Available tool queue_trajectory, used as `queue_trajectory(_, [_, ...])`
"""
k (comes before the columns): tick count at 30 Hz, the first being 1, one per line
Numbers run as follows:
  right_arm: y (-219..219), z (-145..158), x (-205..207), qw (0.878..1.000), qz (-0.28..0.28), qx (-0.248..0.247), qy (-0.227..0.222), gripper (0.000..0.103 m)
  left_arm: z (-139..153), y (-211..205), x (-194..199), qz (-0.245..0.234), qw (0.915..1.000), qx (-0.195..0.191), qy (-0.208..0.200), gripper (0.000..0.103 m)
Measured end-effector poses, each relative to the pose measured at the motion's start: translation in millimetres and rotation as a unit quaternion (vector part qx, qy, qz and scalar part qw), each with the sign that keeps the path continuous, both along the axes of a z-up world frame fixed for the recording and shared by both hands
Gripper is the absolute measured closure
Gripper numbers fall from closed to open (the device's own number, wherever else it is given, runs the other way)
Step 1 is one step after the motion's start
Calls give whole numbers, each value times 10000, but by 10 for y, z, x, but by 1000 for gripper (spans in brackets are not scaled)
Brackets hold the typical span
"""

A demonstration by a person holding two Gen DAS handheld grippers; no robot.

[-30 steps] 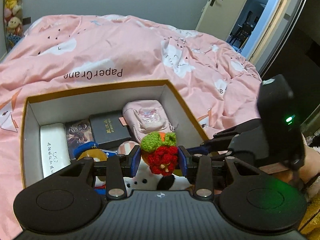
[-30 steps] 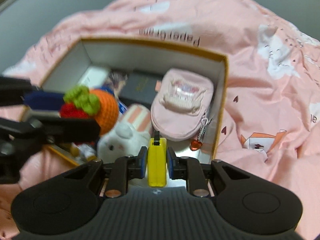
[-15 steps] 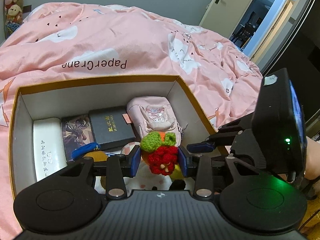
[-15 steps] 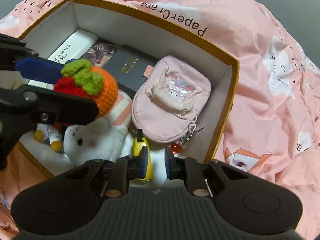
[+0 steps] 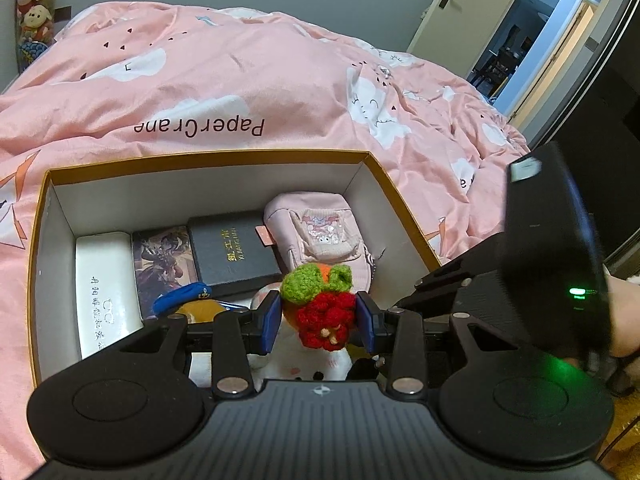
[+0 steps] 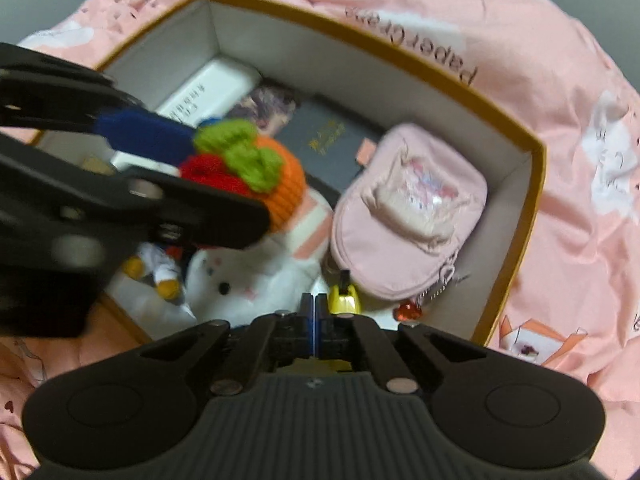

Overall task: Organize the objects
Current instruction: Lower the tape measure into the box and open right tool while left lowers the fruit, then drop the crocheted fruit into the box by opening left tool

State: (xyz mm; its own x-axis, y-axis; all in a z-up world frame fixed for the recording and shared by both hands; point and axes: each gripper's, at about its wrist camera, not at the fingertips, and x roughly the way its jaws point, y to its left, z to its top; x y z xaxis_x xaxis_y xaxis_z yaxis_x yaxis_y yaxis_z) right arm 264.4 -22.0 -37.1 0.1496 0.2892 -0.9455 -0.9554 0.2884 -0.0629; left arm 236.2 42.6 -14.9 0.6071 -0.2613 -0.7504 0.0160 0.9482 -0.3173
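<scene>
A bed (image 5: 224,80) under a soft pink quilt printed with white clouds and the words "PaperCrane" carries everything. On the quilt sits an open cardboard box (image 5: 208,156), rectangular, with a mustard-yellow rim and plain white walls inside.

The box is well filled. A white hard case (image 5: 104,288) with printed characters lies along its left wall. Beside it lies a picture card (image 5: 160,260), and next to that a flat black book (image 5: 232,252) with gold lettering. A padded pink pouch (image 6: 408,216) of smooth fabric with a clear front pocket fills the far right corner; a small red charm (image 6: 408,312) hangs from its zip. A fluffy white plush (image 6: 248,280) with pink striped ears lies at the near side, and a small duck figure (image 6: 160,272) lies just left of it. A yellow block (image 6: 343,299) with a black tip stands by the near wall between the plush and the pouch.

The left tool (image 5: 318,318) hangs above the box, its blue pads clamped on a crocheted toy (image 5: 320,300): a knobbly orange ball with green leaves and a red berry cluster, held over the plush.

The right tool (image 6: 315,320) hovers at the near wall of the box, its jaws pressed together with nothing between them, just left of the yellow block.
</scene>
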Motion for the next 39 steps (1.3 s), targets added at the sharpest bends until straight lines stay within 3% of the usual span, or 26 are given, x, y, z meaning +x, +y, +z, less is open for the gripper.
queue_trajectory(6, [-69, -16, 27, 9994, -100, -152, -287, 103, -11, -27, 8, -89, 10000, 8, 34, 59])
queue_trajectory(12, [-368, 382, 91, 9944, -647, 725, -414, 103, -32, -121, 43, -298, 9995, -16, 87, 59])
queue_trajectory(16, [-654, 578, 105, 9777, -1380, 1396, -751, 99, -74, -270, 109, -530, 9984, -64, 194, 58])
queue_trajectory(22, [-1022, 493, 261, 9462, -2517, 1979, -458, 97, -201, -496, 203, -783, 9958, -205, 427, 58])
queue_trajectory(25, [-1142, 430, 290, 9327, -2885, 2117, -446, 86, -282, -585, 236, -882, 9943, -207, 560, 58])
queue_trajectory(27, [-1190, 395, 311, 9258, -3038, 2228, -299, 70, -334, -627, 263, -898, 9936, -215, 655, 58])
queue_trajectory(34, [-1263, 371, 258, 9198, -3135, 2340, -306, 66, -446, -673, 292, -801, 9928, -207, 869, 57])
queue_trajectory(39, [-1317, 383, 224, 9156, -3187, 2435, -282, 60, -434, -638, 253, -620, 9947, -147, 806, 44])
